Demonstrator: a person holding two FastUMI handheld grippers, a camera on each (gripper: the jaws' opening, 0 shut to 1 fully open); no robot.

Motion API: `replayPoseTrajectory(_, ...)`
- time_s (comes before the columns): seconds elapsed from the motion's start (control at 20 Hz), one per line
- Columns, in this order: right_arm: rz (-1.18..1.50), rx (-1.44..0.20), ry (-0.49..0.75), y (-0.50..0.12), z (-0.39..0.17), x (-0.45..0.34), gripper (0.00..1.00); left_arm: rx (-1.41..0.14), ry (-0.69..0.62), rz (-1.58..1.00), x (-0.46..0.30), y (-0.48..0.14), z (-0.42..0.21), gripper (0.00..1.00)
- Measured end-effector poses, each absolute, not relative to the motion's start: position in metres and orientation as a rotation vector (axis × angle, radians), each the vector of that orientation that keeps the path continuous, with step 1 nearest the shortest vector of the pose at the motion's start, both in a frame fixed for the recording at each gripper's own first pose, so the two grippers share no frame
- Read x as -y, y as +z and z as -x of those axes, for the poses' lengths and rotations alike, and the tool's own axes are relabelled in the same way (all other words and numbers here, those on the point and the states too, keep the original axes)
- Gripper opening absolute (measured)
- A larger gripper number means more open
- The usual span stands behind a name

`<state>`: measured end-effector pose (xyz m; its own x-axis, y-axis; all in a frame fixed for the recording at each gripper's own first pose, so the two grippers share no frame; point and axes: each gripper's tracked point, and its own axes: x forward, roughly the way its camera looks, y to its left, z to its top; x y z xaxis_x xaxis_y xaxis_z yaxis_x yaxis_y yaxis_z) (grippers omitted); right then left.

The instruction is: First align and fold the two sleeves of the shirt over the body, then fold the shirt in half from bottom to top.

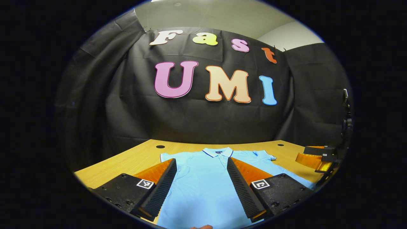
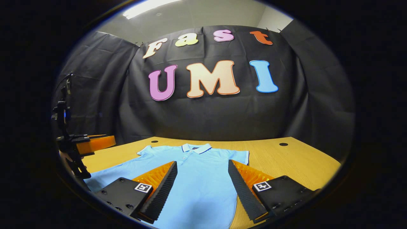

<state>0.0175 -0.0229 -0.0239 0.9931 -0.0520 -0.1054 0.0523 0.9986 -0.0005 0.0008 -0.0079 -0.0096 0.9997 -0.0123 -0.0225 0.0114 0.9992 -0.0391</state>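
Left gripper view: our left gripper [image 1: 202, 187], fingers spread apart and holding nothing, hangs over the near body of the shirt [image 1: 203, 181]. Right gripper view: our right gripper [image 2: 202, 186], likewise spread and empty, over the same body. Item: light blue polo, flat, collar [image 2: 196, 148] far, both short sleeves out on the wooden table [image 2: 295, 162], unfolded. We judge it light, soft, limp; best pinched at a sleeve hem [image 2: 246, 156], the left sleeve [image 2: 144, 151] likewise.
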Motion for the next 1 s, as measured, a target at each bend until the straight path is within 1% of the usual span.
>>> replayPoseTrajectory(0.2, -0.048, -0.165, -0.086, -0.015, -0.052, 0.052, 1.0, -0.02, -0.02, 0.043, 0.008, -0.009, -0.002, 0.95)
replayPoseTrajectory(0.4, 0.027, -0.248, -0.17, -0.015, -0.101, 0.099, 0.99, -0.029, -0.021, 0.036, 0.006, -0.012, -0.004, 0.95)
replayPoseTrajectory(0.6, -0.028, -0.408, -0.162, -0.04, -0.146, 0.11, 0.98, -0.041, -0.023, 0.029, 0.003, -0.016, -0.008, 0.95)
replayPoseTrajectory(0.75, -0.051, -0.476, -0.201, -0.057, -0.171, 0.129, 0.98, -0.041, -0.032, 0.042, 0.003, -0.016, -0.01, 0.95)
replayPoseTrajectory(0.8, -0.072, -0.499, -0.211, -0.064, -0.178, 0.133, 0.94, -0.041, -0.032, 0.043, 0.002, -0.017, -0.011, 0.95)
replayPoseTrajectory(0.85, -0.101, -0.526, -0.222, -0.071, -0.186, 0.138, 0.98, -0.039, -0.029, 0.043, -0.001, -0.016, -0.011, 0.95)
replayPoseTrajectory(1.0, -0.207, -0.623, -0.258, -0.096, -0.203, 0.147, 0.98, -0.039, -0.029, 0.055, -0.002, -0.018, -0.014, 0.95)
